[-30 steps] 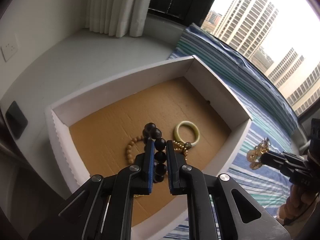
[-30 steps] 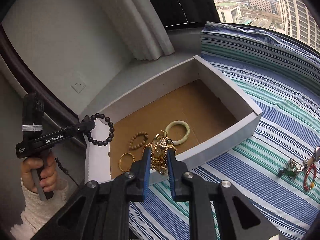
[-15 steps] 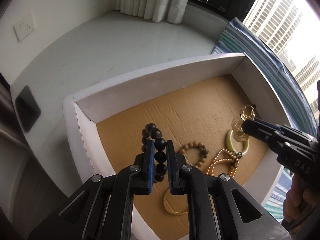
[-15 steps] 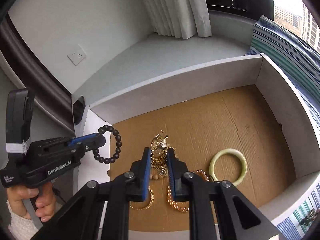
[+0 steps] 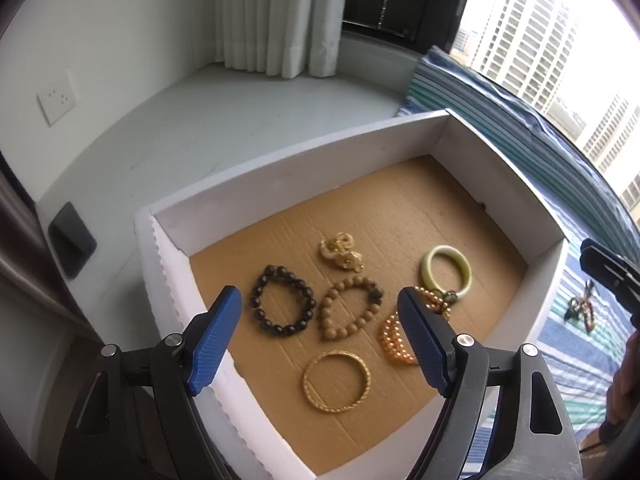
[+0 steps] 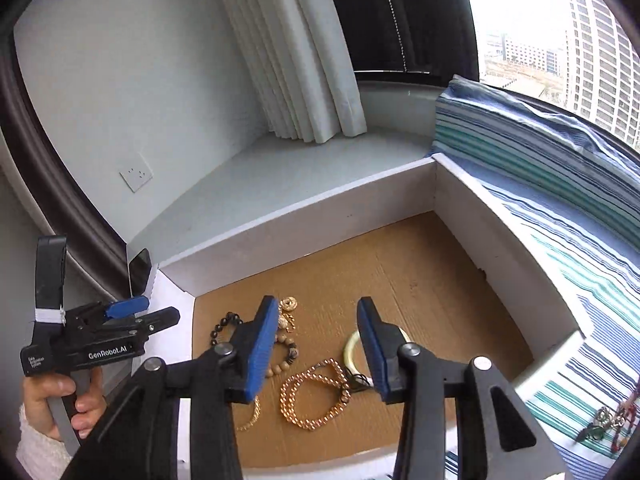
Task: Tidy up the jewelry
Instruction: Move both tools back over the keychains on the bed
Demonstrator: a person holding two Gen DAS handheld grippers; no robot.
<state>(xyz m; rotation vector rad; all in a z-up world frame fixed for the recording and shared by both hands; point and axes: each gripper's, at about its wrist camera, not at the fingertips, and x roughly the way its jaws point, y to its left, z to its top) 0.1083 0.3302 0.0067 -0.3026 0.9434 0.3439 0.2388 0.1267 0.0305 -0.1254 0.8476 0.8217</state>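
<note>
A white box (image 5: 304, 168) with a cardboard floor holds a black bead bracelet (image 5: 282, 299), gold earrings (image 5: 341, 251), a tan bead bracelet (image 5: 349, 307), a green jade bangle (image 5: 447, 272), a gold bead chain (image 5: 396, 340) and a gold bangle (image 5: 336, 381). My left gripper (image 5: 320, 340) is open and empty above the box's near left side. My right gripper (image 6: 318, 344) is open and empty above the jewelry in the box (image 6: 304, 216). The gold chain (image 6: 312, 396) lies below it.
Loose jewelry lies on the striped cloth (image 5: 568, 360) right of the box (image 5: 582, 310), also in the right wrist view (image 6: 608, 426). A white ledge (image 5: 192, 128), a wall socket (image 5: 58, 98), a curtain (image 5: 280, 16) and a dark phone-like slab (image 5: 72, 238) are behind and left.
Both grippers have opened. The black bead bracelet and the gold earrings now lie on the box floor. The right gripper has drawn back toward the box's right side.
</note>
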